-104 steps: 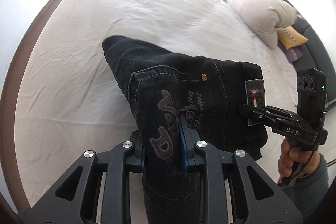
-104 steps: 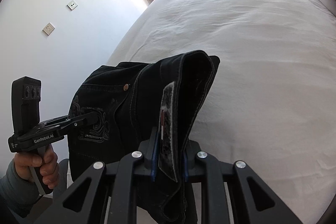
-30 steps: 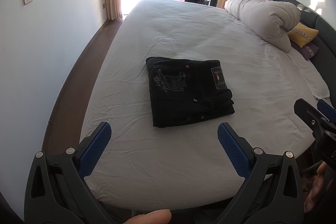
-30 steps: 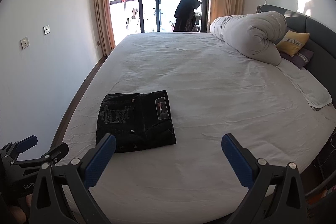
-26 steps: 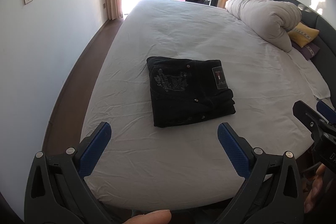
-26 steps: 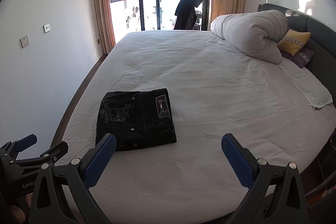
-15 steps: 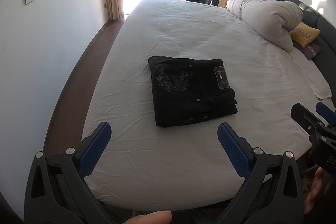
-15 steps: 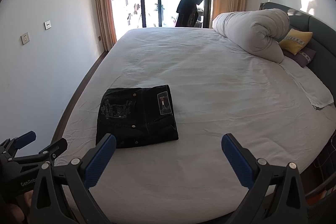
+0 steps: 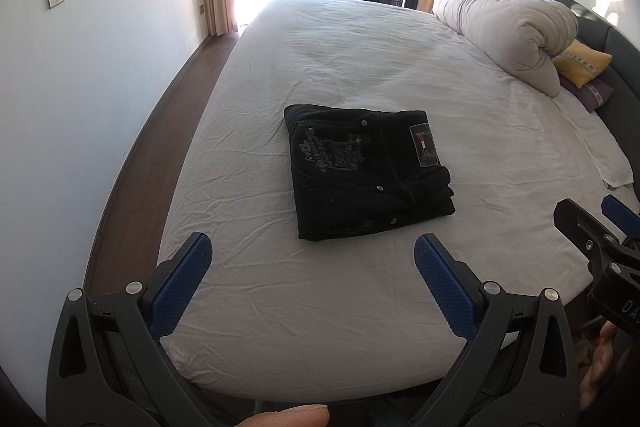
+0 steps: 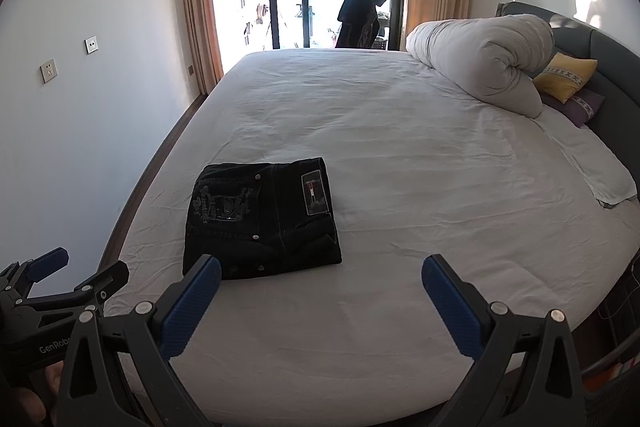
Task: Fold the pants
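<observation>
The black pants (image 9: 366,173) lie folded in a flat rectangle on the white bed (image 9: 360,59), back pocket print and label facing up. They also show in the right wrist view (image 10: 262,217). My left gripper (image 9: 312,255) is open and empty, held back above the bed's near edge, well short of the pants. My right gripper (image 10: 320,277) is open and empty, also back from the bed, to the right of the pants. Each gripper shows at the edge of the other's view, the right one (image 9: 600,227) and the left one (image 10: 60,275).
A rolled white duvet (image 10: 484,73) lies at the bed's far right, with a yellow pillow (image 10: 564,75) and a purple one beside the dark headboard. A wall (image 9: 80,87) and strip of wooden floor run along the left. Balcony doors and curtains stand behind.
3.5 s ago both grippers were shut on the pants. Now the pants lie folded on the bed and both grippers are open and drawn back. In the last second almost nothing moves.
</observation>
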Demonstrator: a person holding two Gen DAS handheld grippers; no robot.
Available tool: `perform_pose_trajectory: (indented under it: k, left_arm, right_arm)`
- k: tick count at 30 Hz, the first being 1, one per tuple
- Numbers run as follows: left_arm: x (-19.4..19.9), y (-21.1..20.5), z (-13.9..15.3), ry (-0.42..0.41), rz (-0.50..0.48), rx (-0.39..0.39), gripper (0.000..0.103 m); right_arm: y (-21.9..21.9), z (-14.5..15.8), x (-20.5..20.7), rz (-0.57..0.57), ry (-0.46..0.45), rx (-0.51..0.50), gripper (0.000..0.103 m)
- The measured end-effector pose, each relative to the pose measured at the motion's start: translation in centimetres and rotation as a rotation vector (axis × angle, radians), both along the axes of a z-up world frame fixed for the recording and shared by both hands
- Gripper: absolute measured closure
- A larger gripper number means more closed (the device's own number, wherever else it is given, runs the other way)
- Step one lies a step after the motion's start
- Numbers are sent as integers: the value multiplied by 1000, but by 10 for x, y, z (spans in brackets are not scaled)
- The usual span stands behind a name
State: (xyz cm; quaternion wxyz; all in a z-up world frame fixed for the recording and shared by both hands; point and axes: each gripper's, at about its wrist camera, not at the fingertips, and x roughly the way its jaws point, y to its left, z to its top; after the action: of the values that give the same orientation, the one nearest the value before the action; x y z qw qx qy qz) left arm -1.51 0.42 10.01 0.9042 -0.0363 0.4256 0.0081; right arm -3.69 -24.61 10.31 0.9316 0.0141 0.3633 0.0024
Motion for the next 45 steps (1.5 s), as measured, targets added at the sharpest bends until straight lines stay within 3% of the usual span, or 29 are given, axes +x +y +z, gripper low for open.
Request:
perform_pose_trajectory:
  k: [45]
  left_arm:
    - [-2, 3, -5, 10, 1, 2, 0]
  right_arm:
    - [3, -9, -8, 5, 10, 1, 0]
